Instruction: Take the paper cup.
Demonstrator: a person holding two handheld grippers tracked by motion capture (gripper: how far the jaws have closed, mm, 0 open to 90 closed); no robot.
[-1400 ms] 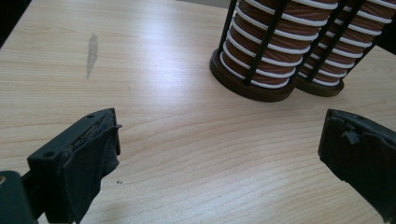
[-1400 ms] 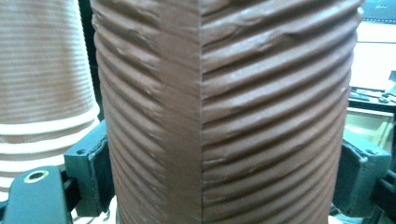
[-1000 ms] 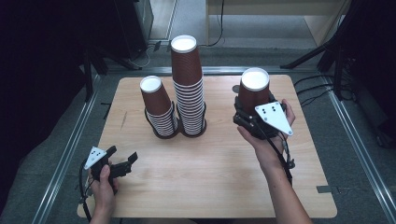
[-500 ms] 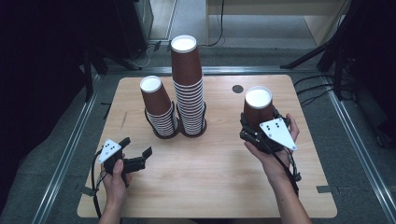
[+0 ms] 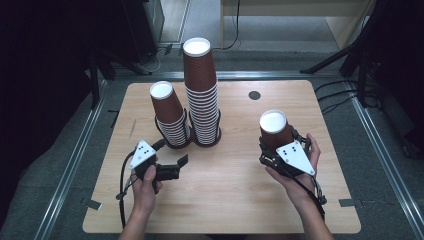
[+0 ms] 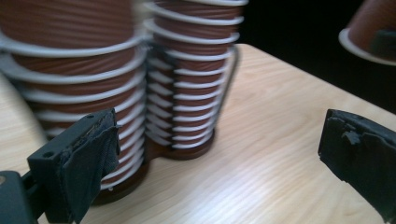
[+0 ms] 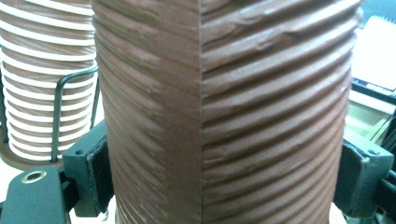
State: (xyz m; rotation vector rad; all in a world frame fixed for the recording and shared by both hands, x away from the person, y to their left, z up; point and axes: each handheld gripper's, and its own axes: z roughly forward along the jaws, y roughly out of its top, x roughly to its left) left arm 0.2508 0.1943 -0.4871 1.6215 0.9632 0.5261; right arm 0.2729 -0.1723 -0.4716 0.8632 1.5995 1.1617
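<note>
Two stacks of upside-down brown ribbed paper cups stand on the wooden table: a short stack and a taller stack, each in a wire holder. My left gripper is open with nothing between its pads, just in front of the short stack, with the taller stack beside it. My right gripper is shut on a single upside-down cup at the table's right. The cup's ribbed wall sits between both pads, and its rim is hidden.
A small dark round spot lies on the table behind the held cup. Metal rails run along both sides of the table, with dark floor and cables beyond. A cup stack in its wire holder stands left of the held cup.
My left gripper has moved right and forward, up to the short stack. My right hand has brought the cup down and nearer the table's front.
</note>
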